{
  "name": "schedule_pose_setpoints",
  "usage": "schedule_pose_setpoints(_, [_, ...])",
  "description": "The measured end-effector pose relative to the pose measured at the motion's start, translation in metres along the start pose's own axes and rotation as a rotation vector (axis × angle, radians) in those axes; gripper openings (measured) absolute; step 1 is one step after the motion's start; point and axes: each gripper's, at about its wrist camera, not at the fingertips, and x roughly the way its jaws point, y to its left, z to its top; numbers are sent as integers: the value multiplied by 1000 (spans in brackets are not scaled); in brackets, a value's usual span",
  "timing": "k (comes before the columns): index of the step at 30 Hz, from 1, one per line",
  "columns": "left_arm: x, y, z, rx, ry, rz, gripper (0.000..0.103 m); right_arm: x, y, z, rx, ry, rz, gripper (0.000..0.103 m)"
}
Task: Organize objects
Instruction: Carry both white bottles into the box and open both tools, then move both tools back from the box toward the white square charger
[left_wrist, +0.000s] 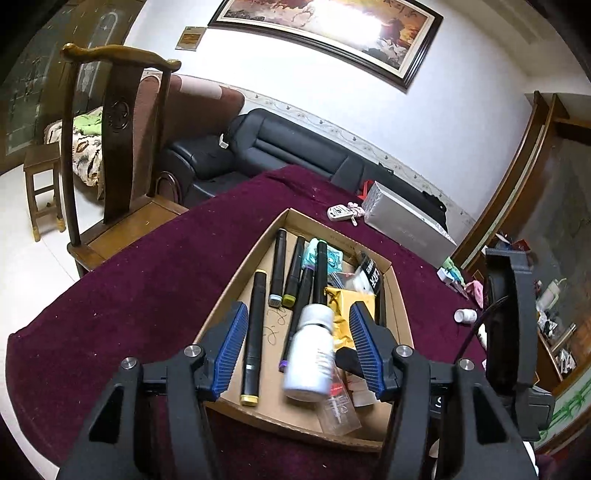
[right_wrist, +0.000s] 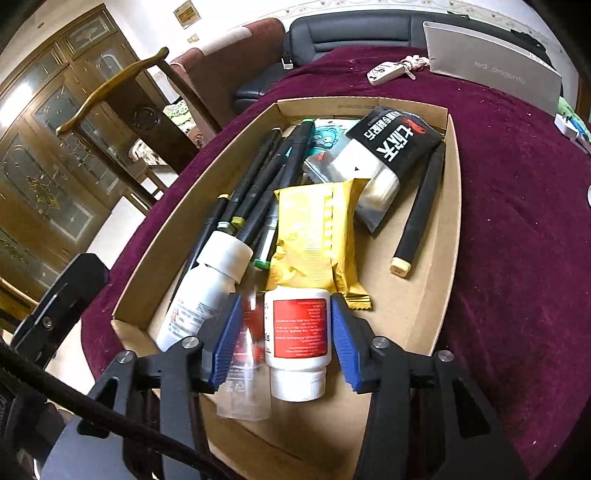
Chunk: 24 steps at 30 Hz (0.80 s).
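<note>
Two grippers over a cardboard tray of odds and ends

The left gripper (left_wrist: 297, 350) and right gripper (right_wrist: 282, 336) both stand apart, gripping nothing: a white bottle (left_wrist: 310, 354) and a red-labelled bottle (right_wrist: 297, 332) lie in the tray (right_wrist: 452, 206) between their fingers; markers (left_wrist: 275, 269) beyond, on the maroon cloth (left_wrist: 129, 280).

My left wrist camera sits close above the near edge of the shallow brown cardboard tray (left_wrist: 397, 295), facing its far corner, the maroon velvet tablecloth (left_wrist: 147, 280) and the black leather sofa (left_wrist: 280, 147). My right wrist camera tilts more steeply down into that tray (right_wrist: 454, 206). Both views share tray, cloth and sofa (right_wrist: 347, 29).
</note>
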Motion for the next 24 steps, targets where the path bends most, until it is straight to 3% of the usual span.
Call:
schedule_pose_setpoints(13, [2, -59, -4, 106, 44, -39, 51, -66, -39, -11, 44, -145, 2, 55])
schedule_pose_setpoints(19, [5, -103, -11, 205, 84, -76, 51, -96, -91, -24, 119, -185, -33, 55])
schedule_pose_setpoints(24, [14, -137, -20, 287, 133, -94, 52, -135, -156, -38, 202, -256, -140, 55])
